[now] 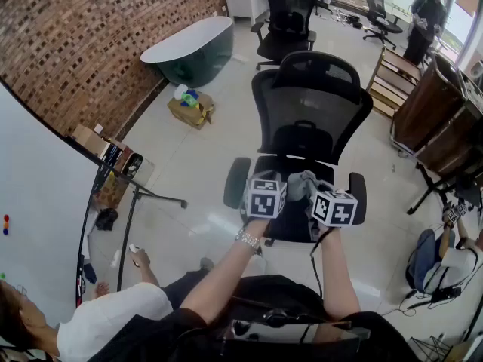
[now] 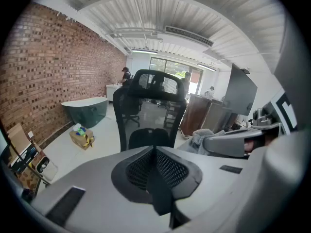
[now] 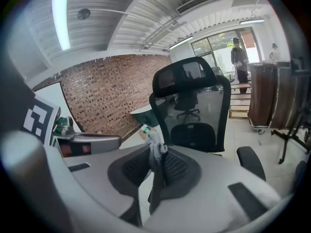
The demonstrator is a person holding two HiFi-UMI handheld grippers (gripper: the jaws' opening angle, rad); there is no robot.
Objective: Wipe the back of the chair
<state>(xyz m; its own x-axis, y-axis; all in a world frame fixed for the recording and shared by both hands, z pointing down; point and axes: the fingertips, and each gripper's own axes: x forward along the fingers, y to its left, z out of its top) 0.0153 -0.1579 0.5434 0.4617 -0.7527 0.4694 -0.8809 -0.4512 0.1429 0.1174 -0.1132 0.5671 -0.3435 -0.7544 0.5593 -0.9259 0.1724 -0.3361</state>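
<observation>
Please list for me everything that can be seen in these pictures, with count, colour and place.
black mesh office chair: one, black, centre, in front of the person
farther office chairs: two, black, top centre and top right
oval bathtub: one, dark green, white rim, beside the wall
brick wall: one, red, left
cardboard box: one, brown, floor near the bathtub
whiteboard: one, white, far left
wooden furniture: count unclear, dark brown, right edge
standing person: one, dark clothes, top right
grey cloth: one, grey, in the right gripper
left gripper: fingers shut, empty
right gripper: fingers shut on the cloth
</observation>
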